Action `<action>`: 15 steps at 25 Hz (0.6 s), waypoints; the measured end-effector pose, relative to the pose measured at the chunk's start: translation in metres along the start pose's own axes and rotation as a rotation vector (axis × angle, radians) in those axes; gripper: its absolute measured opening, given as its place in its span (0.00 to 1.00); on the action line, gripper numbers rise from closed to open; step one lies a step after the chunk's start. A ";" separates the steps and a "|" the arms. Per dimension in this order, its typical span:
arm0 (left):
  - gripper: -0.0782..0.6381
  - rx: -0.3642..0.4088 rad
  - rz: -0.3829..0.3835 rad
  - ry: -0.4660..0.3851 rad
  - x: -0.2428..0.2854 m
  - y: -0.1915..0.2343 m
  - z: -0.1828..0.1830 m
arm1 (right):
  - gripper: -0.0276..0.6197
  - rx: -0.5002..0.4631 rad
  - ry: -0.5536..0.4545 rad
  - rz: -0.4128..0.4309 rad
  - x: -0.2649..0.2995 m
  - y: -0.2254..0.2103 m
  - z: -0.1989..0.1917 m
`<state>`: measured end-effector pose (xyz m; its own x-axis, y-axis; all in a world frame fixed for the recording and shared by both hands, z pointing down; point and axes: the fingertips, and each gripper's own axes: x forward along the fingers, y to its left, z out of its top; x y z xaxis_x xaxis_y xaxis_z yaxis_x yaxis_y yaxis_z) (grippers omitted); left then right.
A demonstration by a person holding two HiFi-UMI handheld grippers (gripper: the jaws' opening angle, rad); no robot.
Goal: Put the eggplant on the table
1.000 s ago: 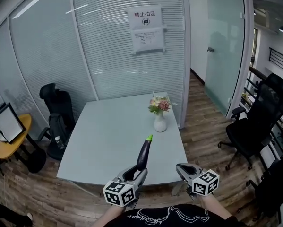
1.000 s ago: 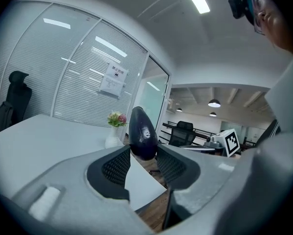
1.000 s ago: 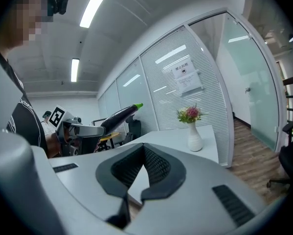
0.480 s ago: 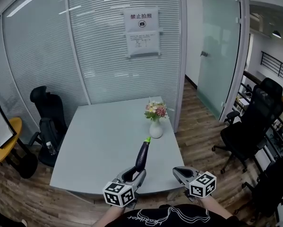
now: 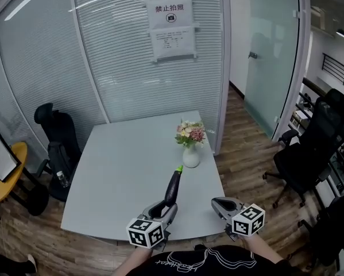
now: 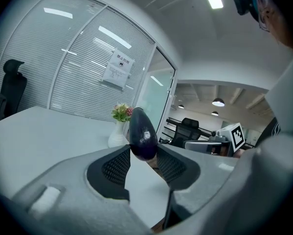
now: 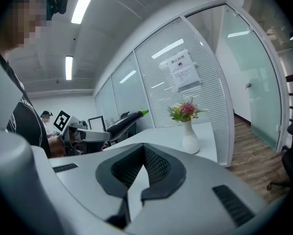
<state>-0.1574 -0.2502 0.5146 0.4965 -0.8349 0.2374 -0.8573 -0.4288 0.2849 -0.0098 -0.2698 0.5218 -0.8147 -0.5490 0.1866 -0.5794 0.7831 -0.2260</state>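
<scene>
The eggplant (image 5: 173, 187) is long, dark and glossy, with a green stem tip pointing toward the flower vase (image 5: 190, 156) and stopping short of it. It is off the bench (image 5: 117, 174), held over the edge farthest from the vase. The left claw (image 5: 162, 210) grips it by the blunt end, with the jaws partly spread and the ribbed pads pressed against both sides of the skin.

I judge it to be light and fairly firm, but smooth enough to slip. Held by one end, its length would tend to tip the far end downward. A hold nearer the thick middle would be steadier, though this grip should do for a short set-down. Squeezing hard could bruise it.

The right claw (image 5: 222, 206) is just beside the left one, on the same side of the bench away from the vase. Its jaws are closed together with nothing between them.

The bench top between the eggplant and the vase is bare, so there is room to lay it flat well short of the vase, which looks easy to knock over.
</scene>
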 end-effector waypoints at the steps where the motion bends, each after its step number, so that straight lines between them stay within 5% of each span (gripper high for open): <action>1: 0.35 -0.006 0.000 0.005 0.005 0.002 0.000 | 0.06 0.002 0.001 0.003 0.003 -0.004 0.001; 15: 0.35 0.030 0.043 0.119 0.081 0.043 -0.023 | 0.06 0.029 0.030 -0.014 0.034 -0.061 0.010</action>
<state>-0.1514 -0.3281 0.5671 0.4704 -0.8067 0.3576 -0.8809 -0.4053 0.2444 -0.0025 -0.3394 0.5320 -0.8056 -0.5505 0.2190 -0.5917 0.7662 -0.2506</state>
